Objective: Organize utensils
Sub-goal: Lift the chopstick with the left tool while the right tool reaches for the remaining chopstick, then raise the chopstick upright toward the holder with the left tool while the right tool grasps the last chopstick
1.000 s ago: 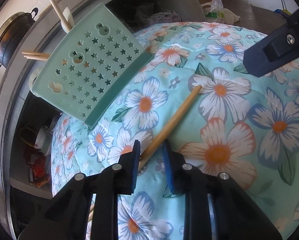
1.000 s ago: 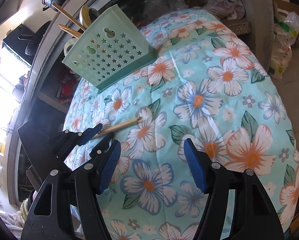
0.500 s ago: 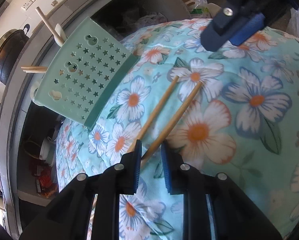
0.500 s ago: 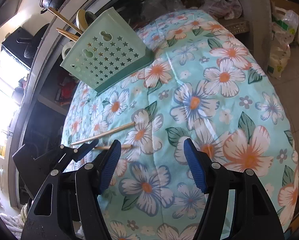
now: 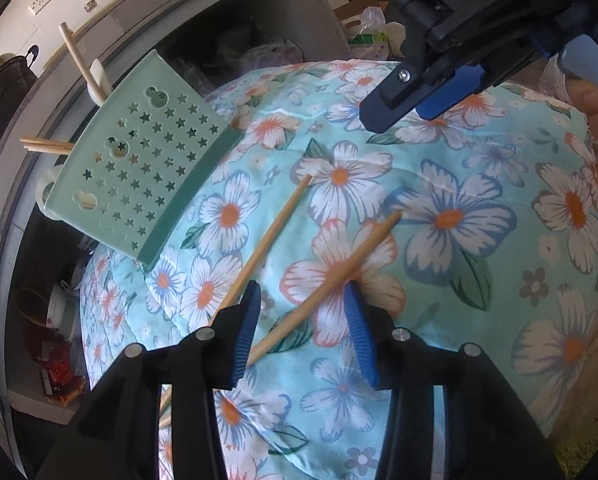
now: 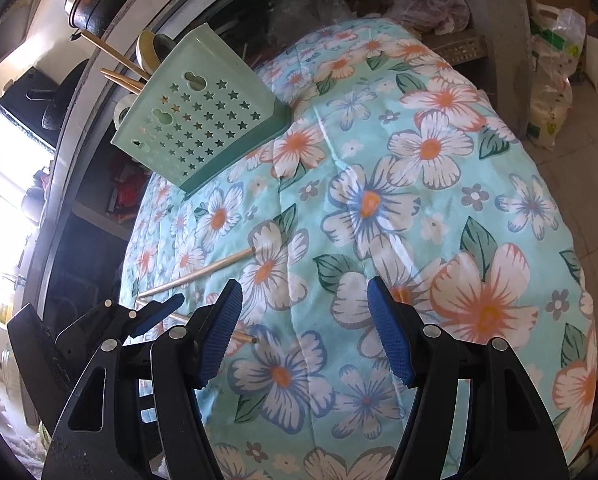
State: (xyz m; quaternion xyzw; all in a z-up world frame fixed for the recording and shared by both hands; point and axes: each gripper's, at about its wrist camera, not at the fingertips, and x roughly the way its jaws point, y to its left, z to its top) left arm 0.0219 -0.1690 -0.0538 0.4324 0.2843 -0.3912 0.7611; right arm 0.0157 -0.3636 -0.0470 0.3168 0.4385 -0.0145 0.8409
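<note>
two pale wooden chopsticks [image 5: 273, 234], slim, perhaps tapered

Daylight floods in from a blown-out window [image 6: 3, 208] at left; floral quilt [image 6: 419, 208] evenly lit, sharp. Heavy fisheye bending w/ dark vignette at corners; shelves underneath in shadow.

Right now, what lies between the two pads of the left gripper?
In the left wrist view, one wooden chopstick lies slantwise between the opening jaws of the left gripper, untouched by the pads, on the floral cloth.
</note>
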